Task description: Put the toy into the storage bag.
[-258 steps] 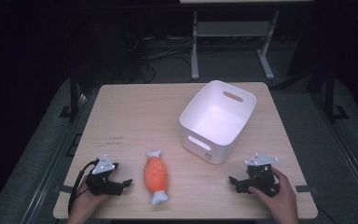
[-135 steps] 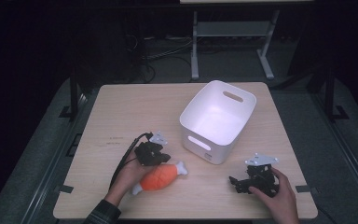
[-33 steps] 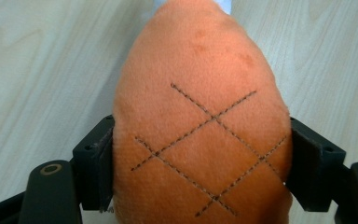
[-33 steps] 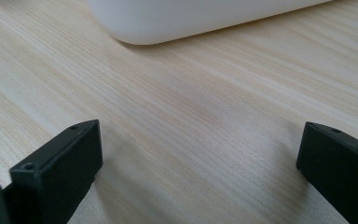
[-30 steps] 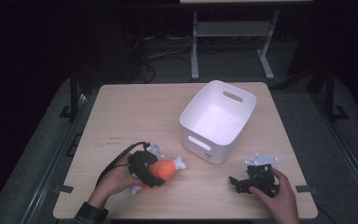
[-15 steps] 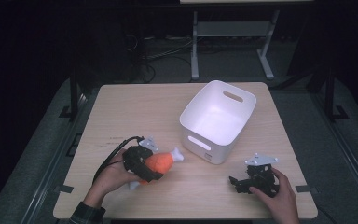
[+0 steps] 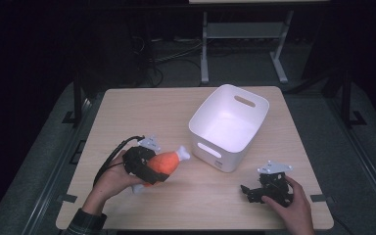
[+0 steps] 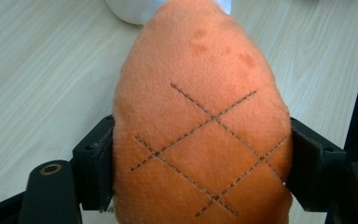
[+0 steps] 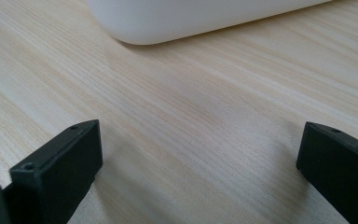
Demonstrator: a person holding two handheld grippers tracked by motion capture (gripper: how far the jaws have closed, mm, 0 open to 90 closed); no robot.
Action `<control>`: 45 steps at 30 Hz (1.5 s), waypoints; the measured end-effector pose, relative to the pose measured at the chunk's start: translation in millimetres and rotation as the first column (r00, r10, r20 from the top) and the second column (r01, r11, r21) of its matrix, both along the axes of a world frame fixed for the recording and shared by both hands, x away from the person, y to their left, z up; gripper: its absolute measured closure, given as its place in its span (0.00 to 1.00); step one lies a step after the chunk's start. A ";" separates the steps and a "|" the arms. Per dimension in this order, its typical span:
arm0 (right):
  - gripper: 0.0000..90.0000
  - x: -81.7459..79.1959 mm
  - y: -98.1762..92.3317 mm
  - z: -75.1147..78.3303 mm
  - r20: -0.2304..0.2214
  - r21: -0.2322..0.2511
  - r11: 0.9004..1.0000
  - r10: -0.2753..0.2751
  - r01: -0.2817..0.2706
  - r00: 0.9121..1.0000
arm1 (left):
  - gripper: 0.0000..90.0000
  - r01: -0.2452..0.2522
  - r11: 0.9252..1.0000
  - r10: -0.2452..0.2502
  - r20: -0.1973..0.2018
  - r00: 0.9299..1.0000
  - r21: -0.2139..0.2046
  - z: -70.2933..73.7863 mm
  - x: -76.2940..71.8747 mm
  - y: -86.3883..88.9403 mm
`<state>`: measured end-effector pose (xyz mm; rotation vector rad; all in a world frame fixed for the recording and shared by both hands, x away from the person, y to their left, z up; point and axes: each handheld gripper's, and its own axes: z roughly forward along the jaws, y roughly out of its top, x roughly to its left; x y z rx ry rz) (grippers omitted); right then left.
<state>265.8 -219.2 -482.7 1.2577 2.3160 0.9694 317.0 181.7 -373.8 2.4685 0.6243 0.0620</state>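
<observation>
The orange plush toy (image 7: 165, 163), stitched with a crossed diamond pattern and bearing no readable label, is clamped between the fingers (image 8: 93, 170) of the left gripper (image 7: 144, 164) above the tabletop (image 7: 142, 112), its white tip pointing toward the white bin (image 7: 229, 128) just beside it. The right gripper (image 7: 267, 188) rests near the front edge, its fingers (image 9: 58, 165) spread wide and holding nothing.

Plush drumstick (image 7: 165, 163) left of the handled bin (image 7: 229, 128) on the table (image 7: 142, 110); left gripper (image 7: 144, 164) at its near-left, right gripper (image 7: 267, 188) before the bin's right side.
</observation>
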 end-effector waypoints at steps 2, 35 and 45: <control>0.00 0.0 -0.1 0.0 0.000 0.000 1.000 0.002 -0.002 1.000 | 0.25 -0.005 1.000 0.005 0.001 1.000 -0.004 1.3 0.5 0.1; 0.00 0.0 -0.1 0.0 0.001 -0.001 1.000 0.002 -0.002 1.000 | 0.25 -0.010 0.998 0.013 0.044 0.999 -0.060 50.3 17.2 -7.4; 0.00 0.0 -0.1 0.1 0.001 -0.001 1.000 0.002 -0.002 1.000 | 0.25 -0.002 0.998 0.006 0.058 0.998 -0.067 64.7 26.2 -17.3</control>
